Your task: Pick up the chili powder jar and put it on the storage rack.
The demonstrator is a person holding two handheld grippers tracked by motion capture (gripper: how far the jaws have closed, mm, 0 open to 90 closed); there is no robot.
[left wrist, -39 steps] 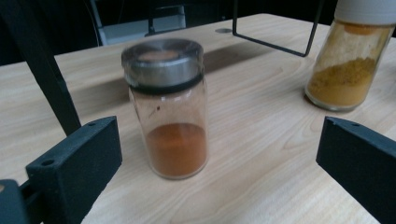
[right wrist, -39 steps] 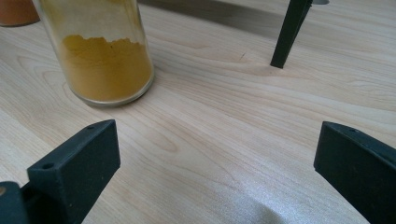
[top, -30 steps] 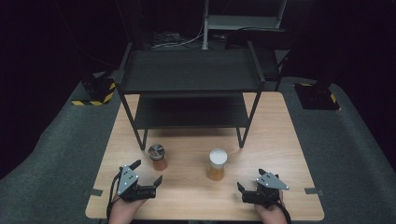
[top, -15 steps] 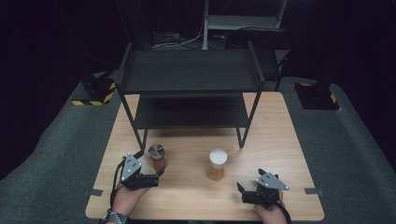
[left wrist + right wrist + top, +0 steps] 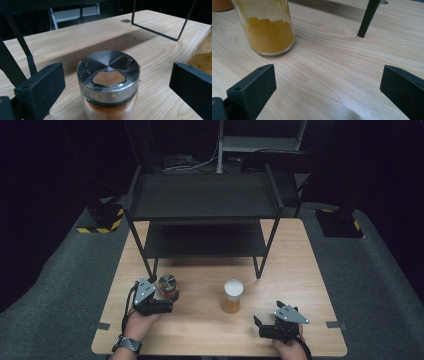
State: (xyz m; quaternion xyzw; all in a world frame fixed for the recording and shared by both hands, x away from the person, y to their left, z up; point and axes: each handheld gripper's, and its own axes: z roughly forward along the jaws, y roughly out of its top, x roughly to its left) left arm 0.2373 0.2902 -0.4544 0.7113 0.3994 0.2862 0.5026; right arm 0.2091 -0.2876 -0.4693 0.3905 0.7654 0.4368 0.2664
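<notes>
A small glass jar (image 5: 167,285) of orange-red spice with a steel lid stands near the table's front left. My left gripper (image 5: 161,299) is at this jar, open. In the left gripper view the jar (image 5: 108,75) stands upright between the two spread jaws of the left gripper (image 5: 117,77), with a gap on each side. A taller jar (image 5: 233,296) of yellow powder with a white lid stands mid-table. My right gripper (image 5: 259,326) rests open near the front right. Its own view has the right gripper (image 5: 327,80) over bare wood, with the yellow jar (image 5: 269,27) ahead to the left.
A black two-level metal shelf (image 5: 205,200) stands on the far half of the wooden table (image 5: 300,270). One of its legs (image 5: 368,17) is ahead of my right gripper. The yellow jar's side (image 5: 202,55) lies just beyond my left gripper's right jaw.
My left gripper has moved forward from the table's front edge to the steel-lidded jar, which now sits between its jaws. The right gripper and both jars have stayed put.
</notes>
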